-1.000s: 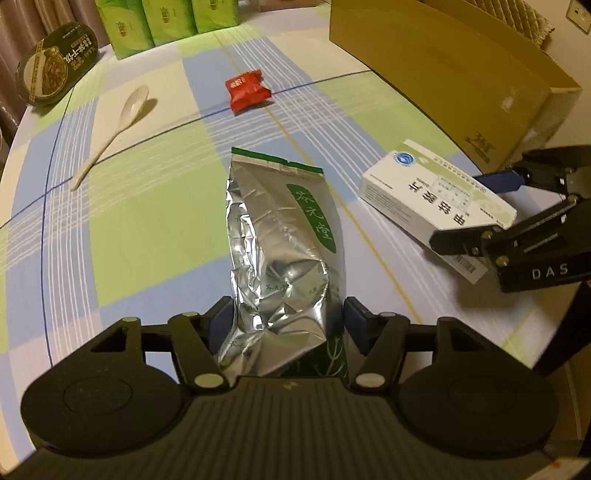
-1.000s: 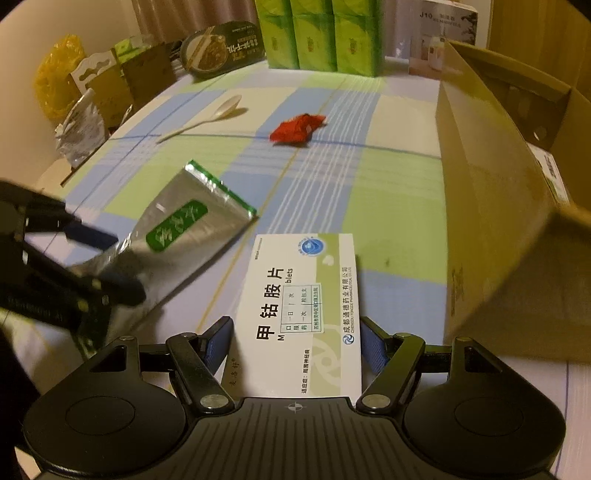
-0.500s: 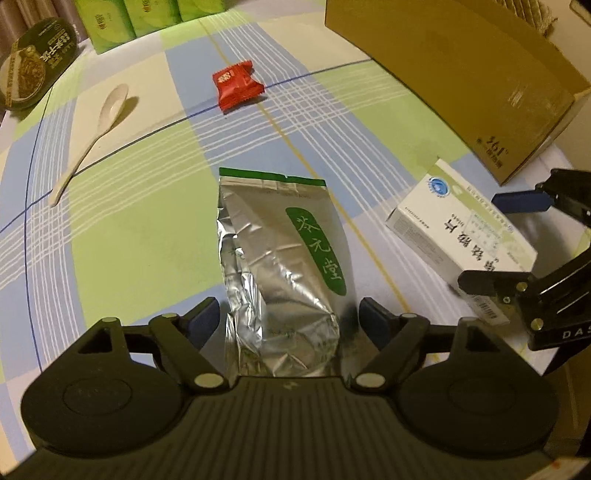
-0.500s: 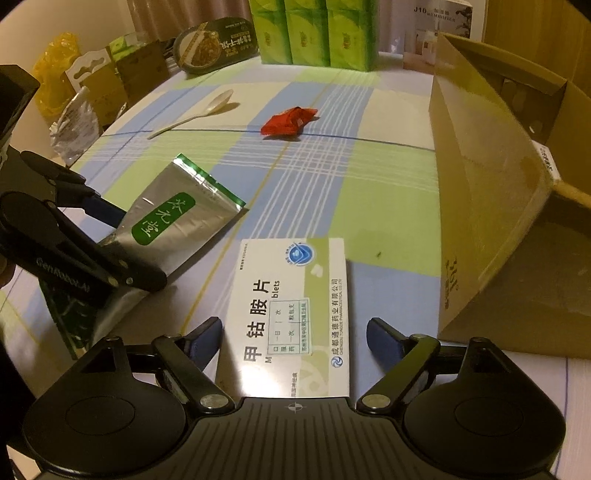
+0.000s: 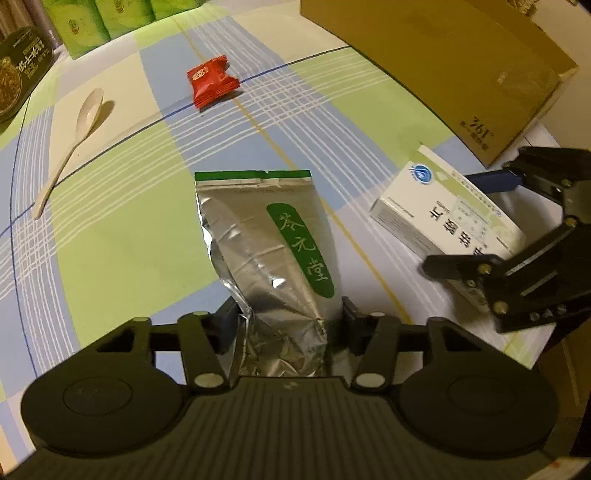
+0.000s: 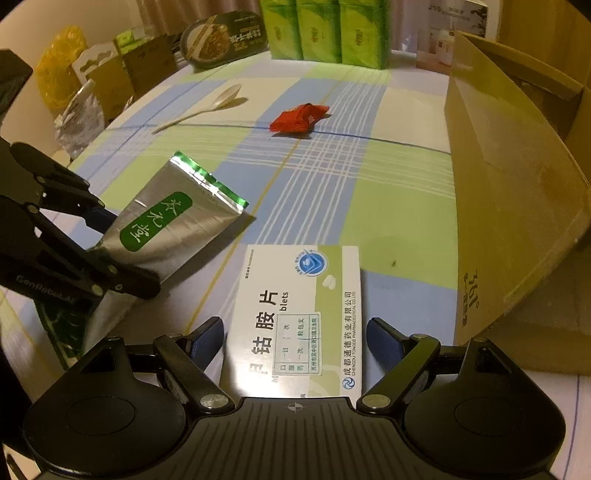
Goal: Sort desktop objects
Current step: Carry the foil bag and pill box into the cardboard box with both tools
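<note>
A silver foil tea pouch (image 5: 273,254) with a green label lies on the checked tablecloth; it also shows in the right wrist view (image 6: 170,229). My left gripper (image 5: 288,321) has its fingers against both sides of the pouch's lower end. A white medicine box (image 6: 299,317) lies flat between the open fingers of my right gripper (image 6: 295,339), with gaps on both sides. The box also shows at the right of the left wrist view (image 5: 447,218). A red snack packet (image 5: 210,81) and a white spoon (image 5: 70,144) lie farther back.
A large open cardboard box (image 6: 517,192) stands along the right side. Green tissue packs (image 6: 325,29), an oval noodle bowl (image 6: 225,37) and paper bags (image 6: 110,77) line the far and left edges of the table.
Both grippers drew back a little and opened, then the left closed in on the pouch's lower end. The right gripper's fingers stay spread around the box.
</note>
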A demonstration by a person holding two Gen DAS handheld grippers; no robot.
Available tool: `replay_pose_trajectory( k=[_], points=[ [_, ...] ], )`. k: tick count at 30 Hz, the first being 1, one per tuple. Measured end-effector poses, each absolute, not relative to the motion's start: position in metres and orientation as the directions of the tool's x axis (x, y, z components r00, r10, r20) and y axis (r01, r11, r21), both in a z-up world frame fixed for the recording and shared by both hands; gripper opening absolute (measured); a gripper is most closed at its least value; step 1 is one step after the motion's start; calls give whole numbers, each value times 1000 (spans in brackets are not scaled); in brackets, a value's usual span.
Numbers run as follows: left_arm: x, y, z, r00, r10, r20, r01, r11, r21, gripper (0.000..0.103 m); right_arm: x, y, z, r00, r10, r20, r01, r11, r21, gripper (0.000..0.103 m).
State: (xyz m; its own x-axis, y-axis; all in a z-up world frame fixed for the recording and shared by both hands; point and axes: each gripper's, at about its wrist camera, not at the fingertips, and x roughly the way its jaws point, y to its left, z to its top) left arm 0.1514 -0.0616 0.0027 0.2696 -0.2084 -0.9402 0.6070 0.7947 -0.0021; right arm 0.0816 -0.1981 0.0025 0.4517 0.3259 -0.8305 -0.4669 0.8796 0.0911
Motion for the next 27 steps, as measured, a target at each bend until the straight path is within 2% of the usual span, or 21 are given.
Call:
replay_pose_trajectory(
  k=[3,5,7,9,12,14,16,19,27],
  points=[
    [144,-61,1,280,-205,-938,613,790,11,49,78,-194,1,456,305,-836,-484,873,55,82],
    [144,-60,0,281,-201,-938,603,798,10,53,77,-193,1,462,295,-836,-484,874,41,80],
    [143,-60,-3,286,-187,-940,598,801,23,66,77,-193,1,473,284,-834,-485,874,23,69],
    [143,-57,-5,292,-187,-938,590,807,23,71,77,-194,2,473,286,-833,-482,876,27,69],
    [145,-53,-6,278,-200,-940,580,815,-2,72,78,-193,1,476,283,-832,-481,876,23,69],
    [145,-54,-5,270,-197,-942,588,809,-1,71,78,-193,1,479,285,-831,-480,877,24,68],
    [145,-56,-3,259,-202,-944,603,798,-5,57,77,-194,2,476,290,-830,-478,878,32,68],
    [143,-57,1,254,-207,-945,611,791,-9,47,75,-198,9,480,316,-818,-476,877,59,68],
    [128,-57,10,264,-208,-942,630,777,6,45,68,-203,22,502,328,-800,-461,884,74,68]
  ],
)
